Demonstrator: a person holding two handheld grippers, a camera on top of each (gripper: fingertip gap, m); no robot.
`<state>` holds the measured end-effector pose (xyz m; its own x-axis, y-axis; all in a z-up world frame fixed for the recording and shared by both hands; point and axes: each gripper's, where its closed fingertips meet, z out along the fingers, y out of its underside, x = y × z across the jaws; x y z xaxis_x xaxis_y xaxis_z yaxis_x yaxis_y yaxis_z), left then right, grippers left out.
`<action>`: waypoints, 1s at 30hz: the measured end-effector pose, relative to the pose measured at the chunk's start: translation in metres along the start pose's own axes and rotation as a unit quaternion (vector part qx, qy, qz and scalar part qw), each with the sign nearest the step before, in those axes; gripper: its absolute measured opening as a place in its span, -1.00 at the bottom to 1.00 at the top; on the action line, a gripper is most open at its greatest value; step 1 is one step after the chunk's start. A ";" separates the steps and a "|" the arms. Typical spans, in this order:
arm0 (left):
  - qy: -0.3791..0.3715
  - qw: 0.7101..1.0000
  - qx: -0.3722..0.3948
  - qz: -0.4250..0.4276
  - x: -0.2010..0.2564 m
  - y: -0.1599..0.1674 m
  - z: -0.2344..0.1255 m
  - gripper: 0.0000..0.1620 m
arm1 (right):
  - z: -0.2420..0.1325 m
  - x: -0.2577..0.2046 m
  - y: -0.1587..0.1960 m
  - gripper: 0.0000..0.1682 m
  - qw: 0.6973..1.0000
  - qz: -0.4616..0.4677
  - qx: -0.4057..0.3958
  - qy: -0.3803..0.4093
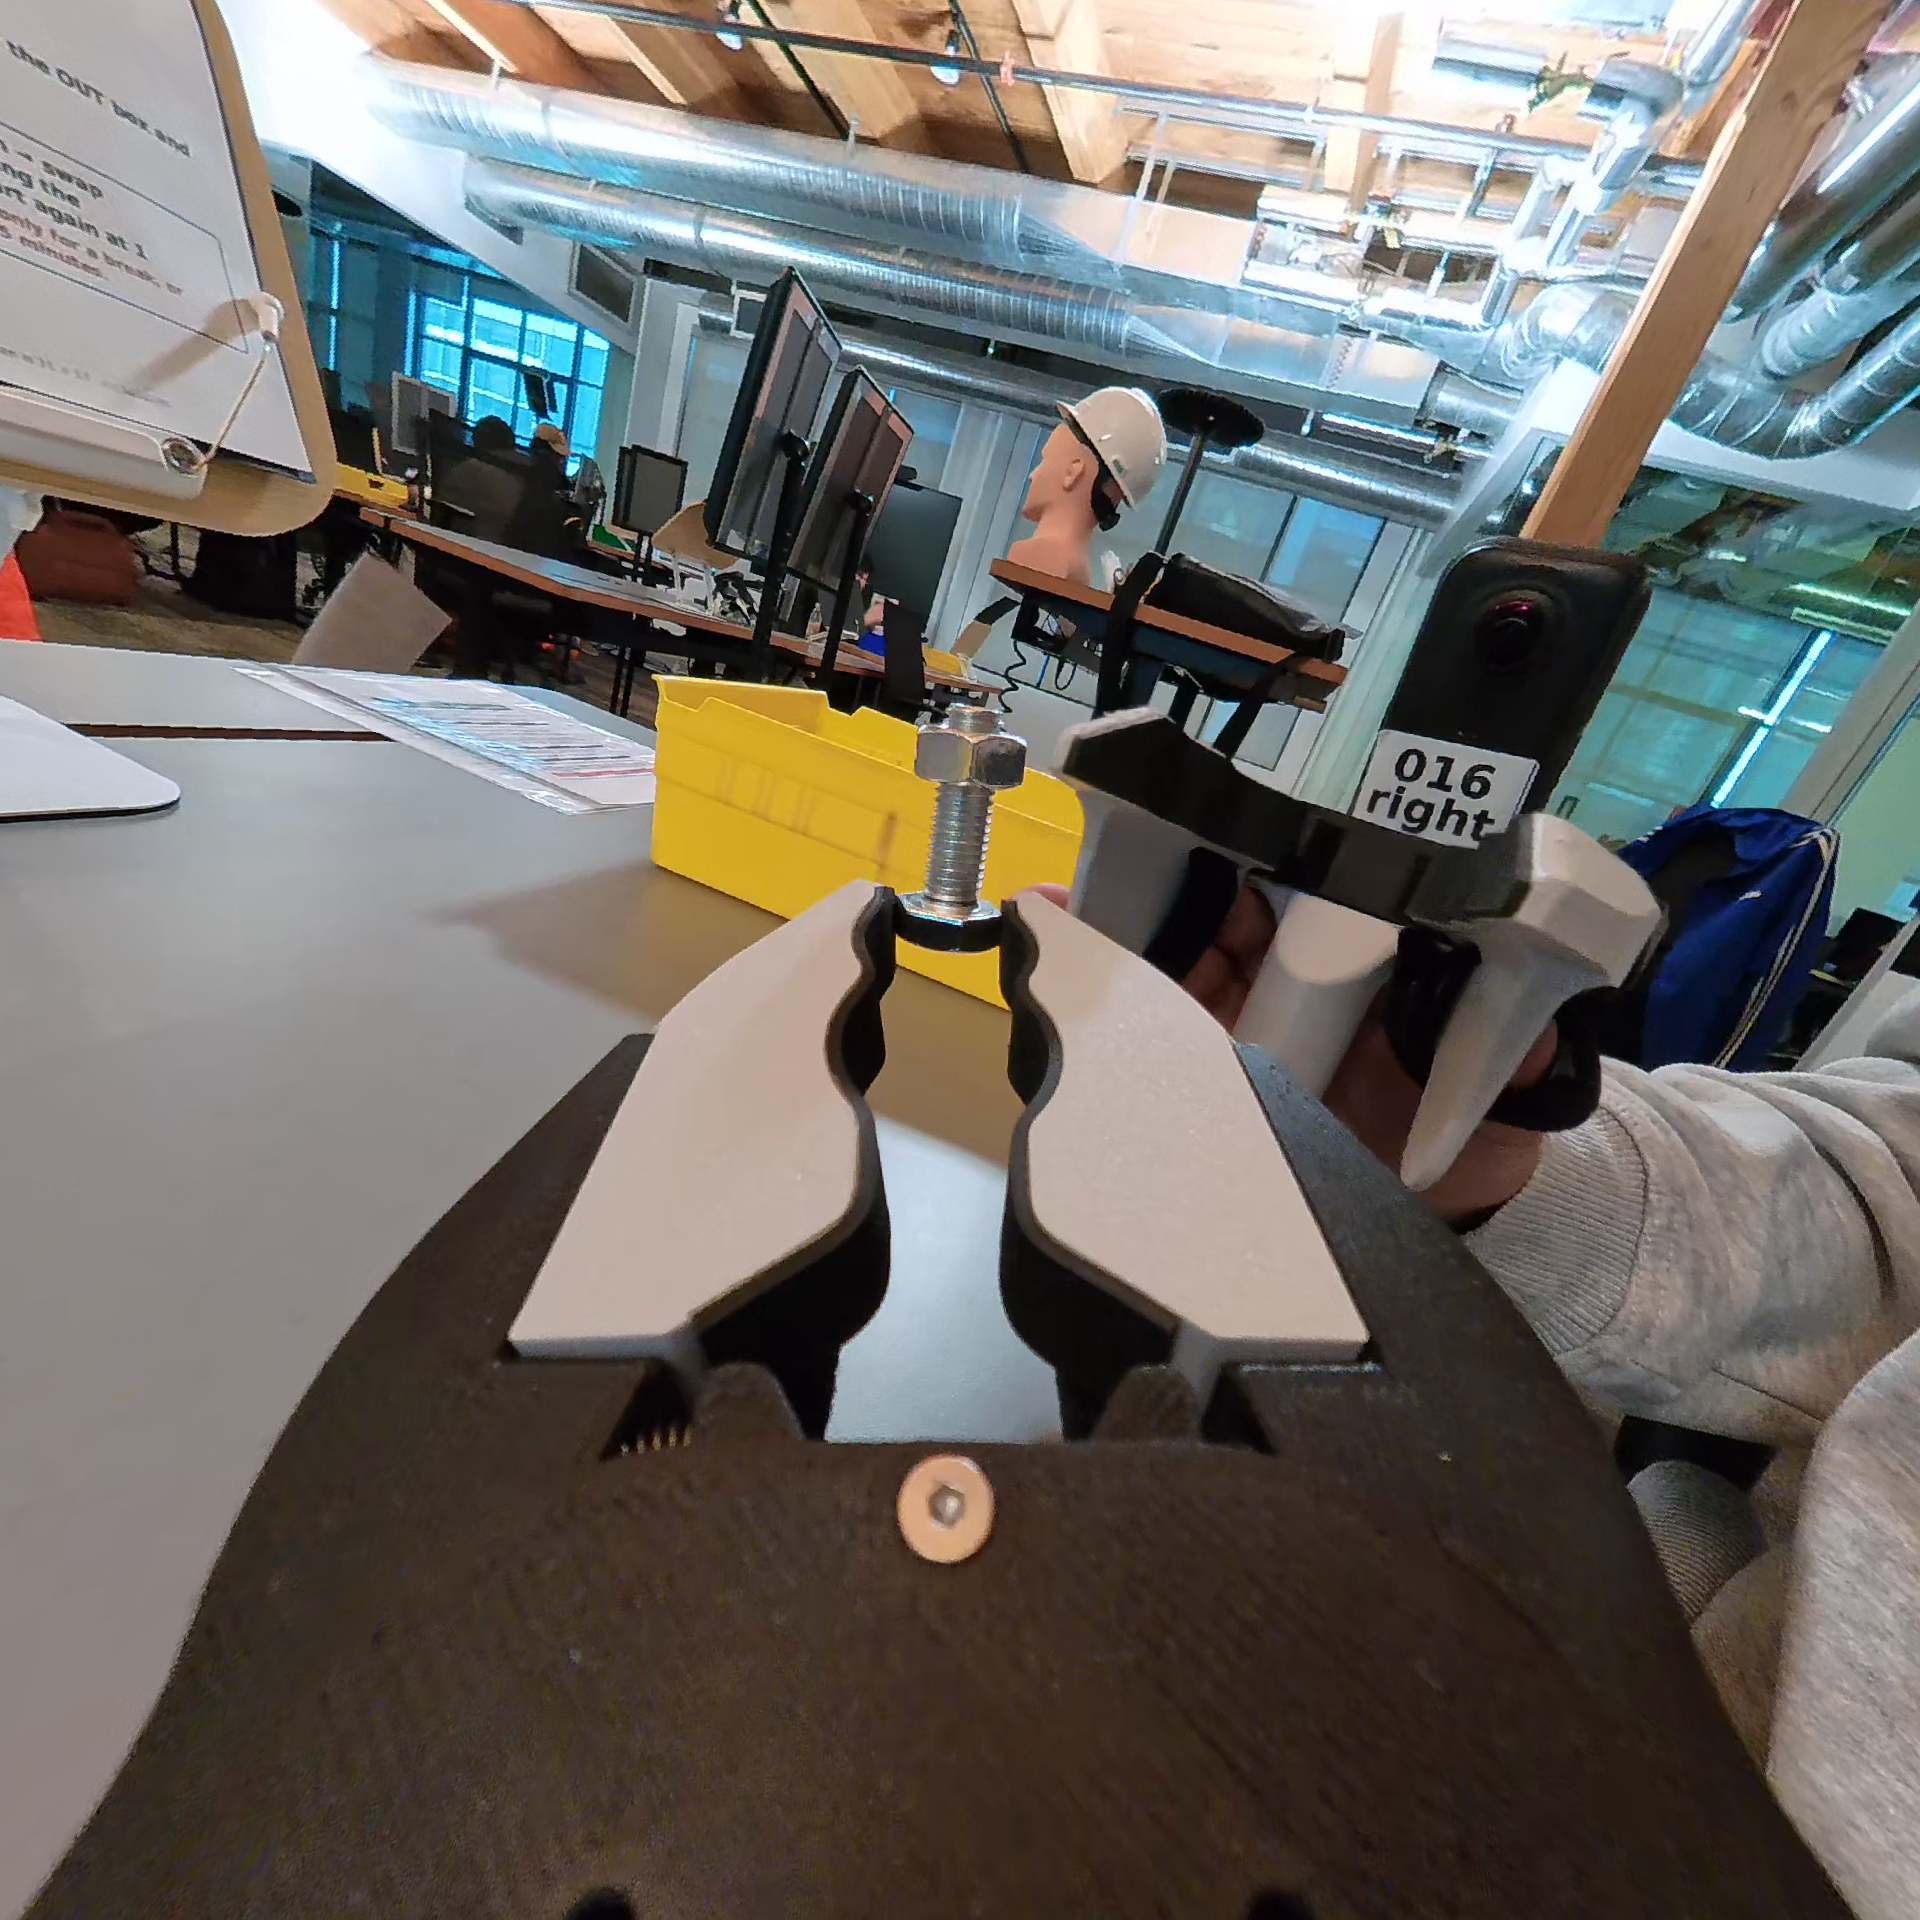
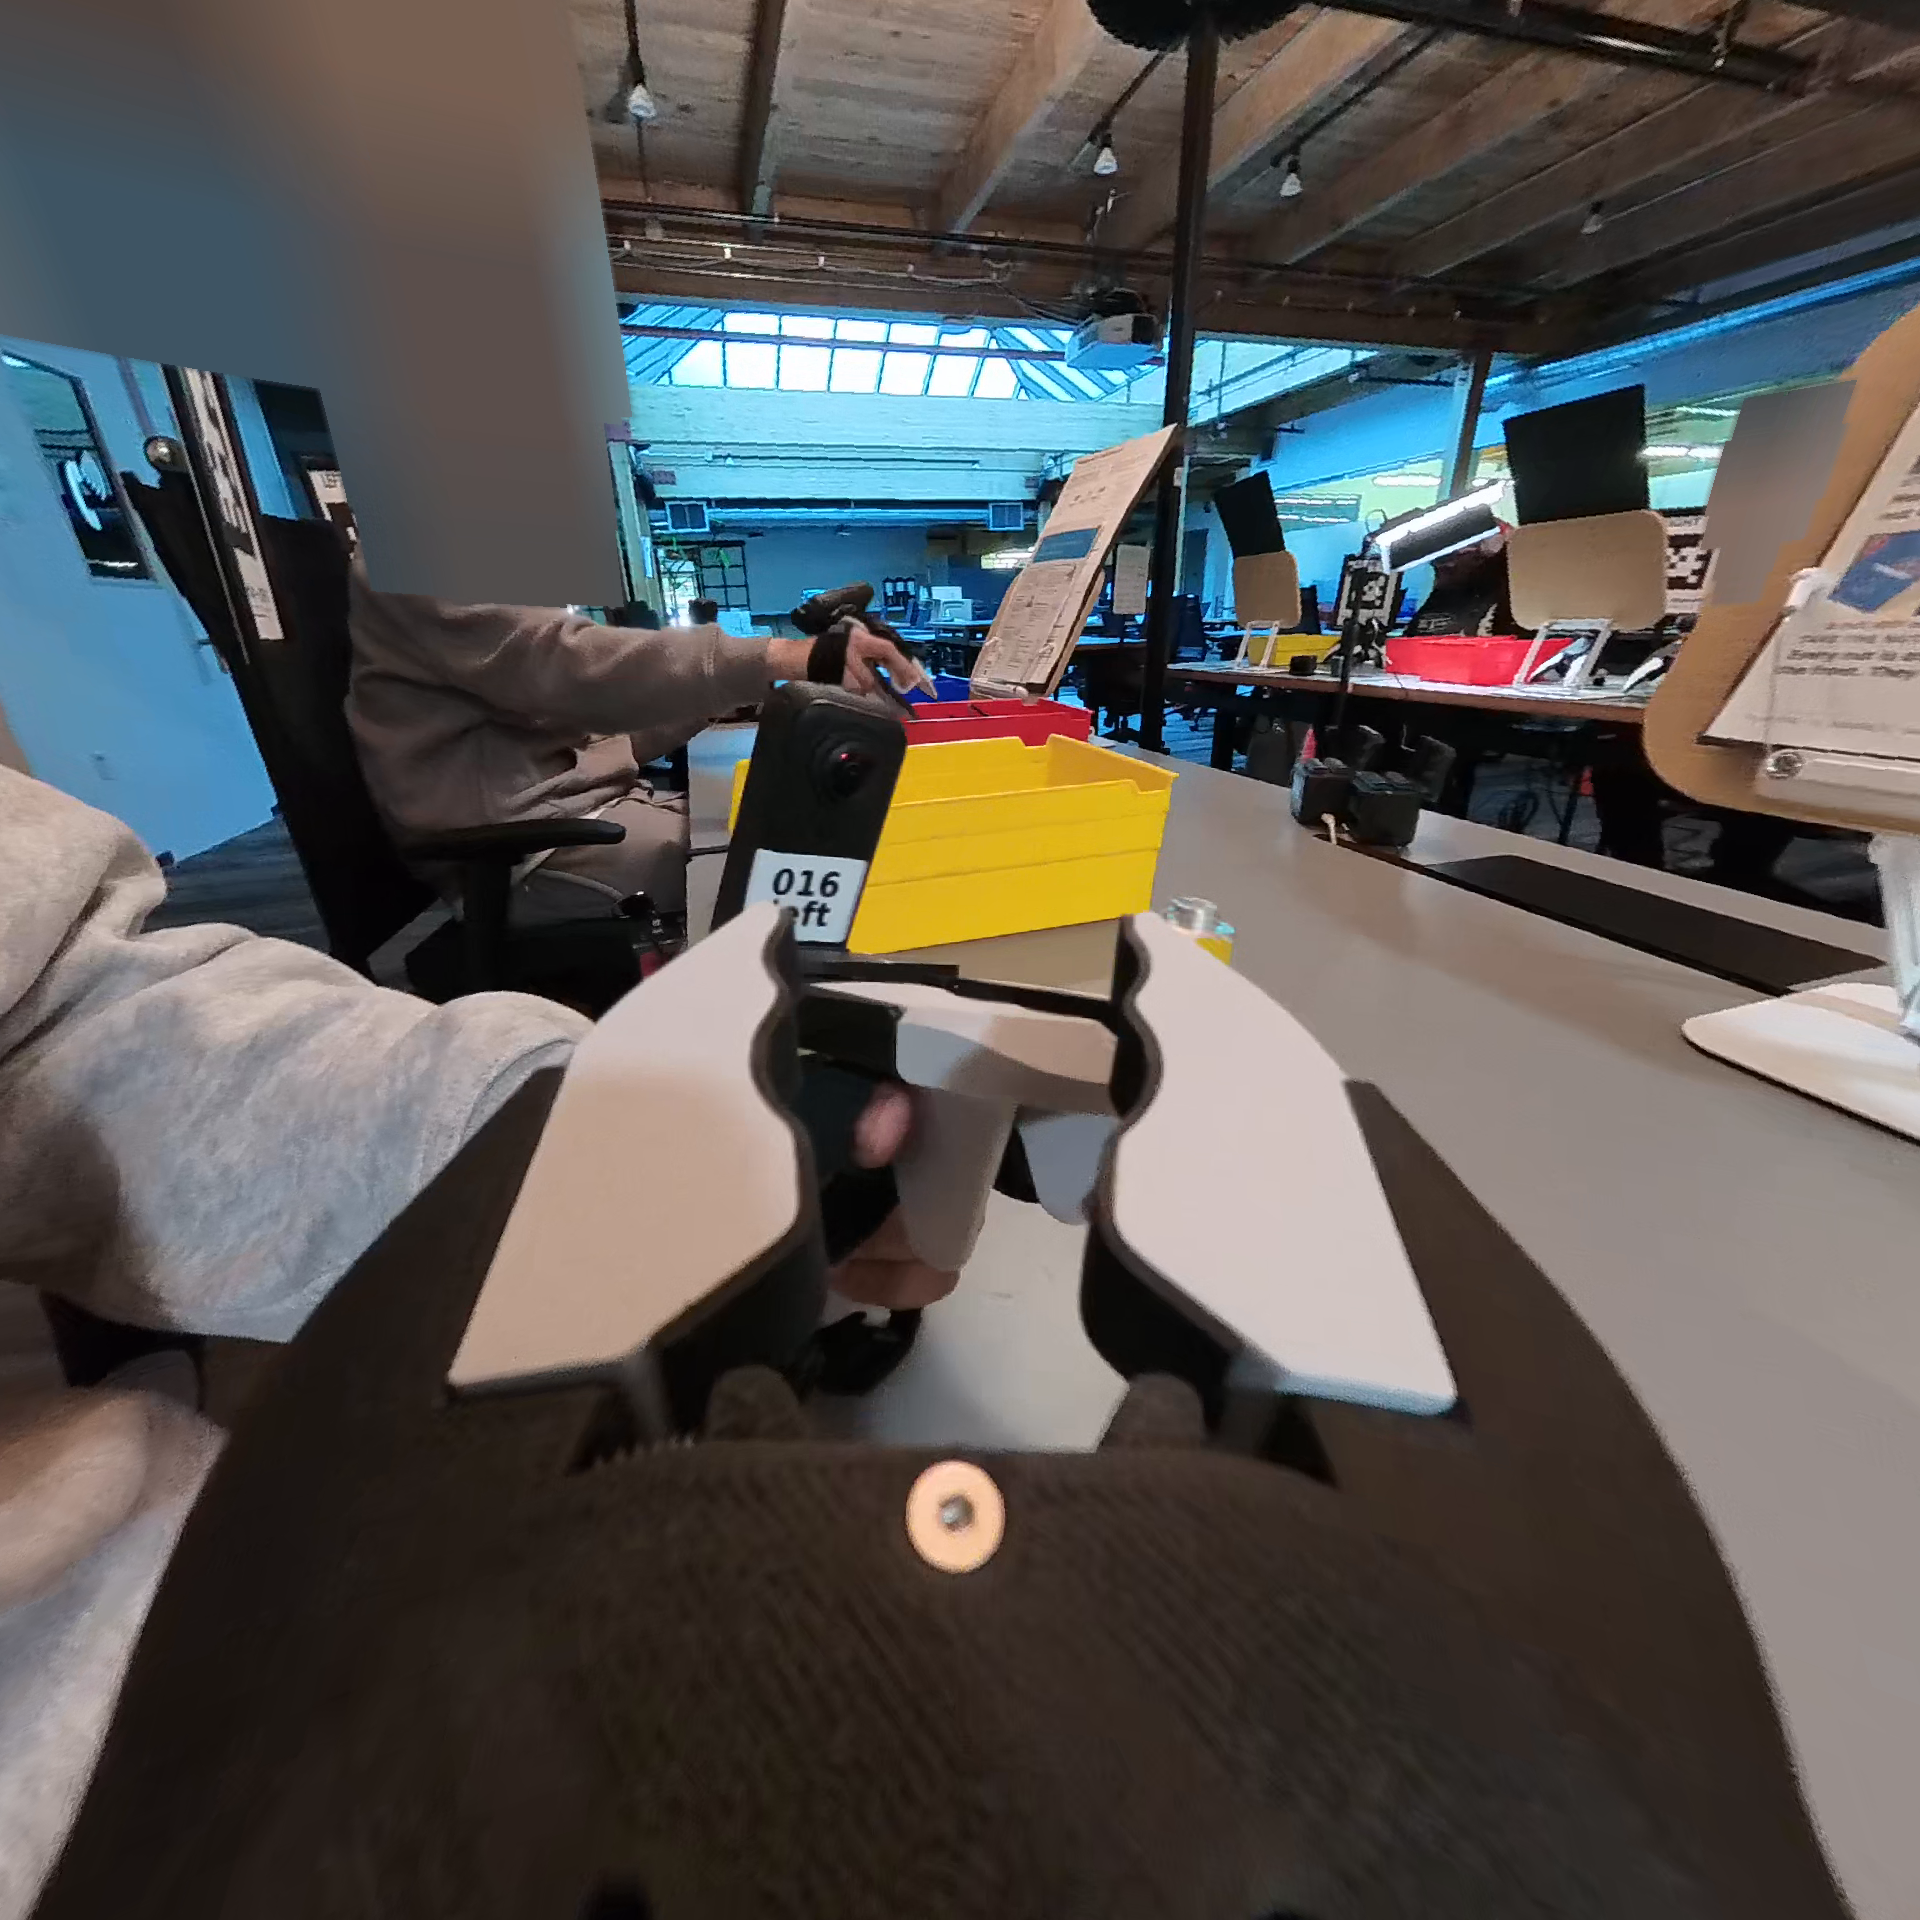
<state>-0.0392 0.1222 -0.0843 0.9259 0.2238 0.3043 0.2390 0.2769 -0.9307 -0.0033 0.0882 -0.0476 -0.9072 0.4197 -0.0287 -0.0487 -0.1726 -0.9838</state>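
Observation:
My left gripper point(image 1: 948, 916) is shut on the head of a silver bolt point(image 1: 958, 836) and holds it upright just above the grey table point(image 1: 312, 987). A hex nut point(image 1: 966, 753) sits near the top of the bolt's thread. My right gripper point(image 2: 956, 945) is open and empty. It is close to the right of the bolt, and in the left wrist view its nearest fingertip point(image 1: 1107, 732) is level with the nut. In the right wrist view only the bolt's top point(image 2: 1193, 914) shows, over the right finger. The left gripper's camera point(image 2: 821, 790) stands in front.
A yellow bin point(image 1: 790, 800) stands on the table just behind the bolt, with a red bin point(image 2: 997, 717) beyond it. A paper stand point(image 1: 135, 260) with a white base is at the left, and a laminated sheet point(image 1: 468, 727) lies flat. A seated person point(image 2: 499, 717) is nearby.

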 end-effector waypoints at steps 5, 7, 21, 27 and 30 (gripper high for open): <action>0.000 1.000 0.000 0.000 0.000 0.000 0.000 -0.75 | 0.000 0.006 0.002 -0.30 1.000 0.013 -0.002 0.012; 0.000 1.000 0.002 -0.003 0.000 -0.001 0.000 -0.75 | -0.002 0.014 0.002 -0.17 0.999 0.014 0.000 0.037; 0.001 1.000 0.002 -0.006 0.001 0.000 0.001 -0.75 | -0.001 0.011 0.003 -0.28 0.999 -0.001 -0.007 0.035; 0.003 1.000 0.000 -0.005 0.002 0.001 0.001 -0.75 | -0.004 0.013 -0.001 -0.29 0.999 -0.021 -0.001 0.046; 0.004 1.000 0.000 -0.006 0.002 0.001 0.001 -0.75 | -0.002 0.004 -0.002 -0.34 0.999 -0.038 -0.001 0.027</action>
<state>-0.0371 0.1244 -0.0842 0.9254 0.2129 0.3136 0.2499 0.2794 -0.9271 -0.0059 0.0922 -0.0461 -0.8771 0.4789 0.0374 -0.1166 -0.1368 -0.9837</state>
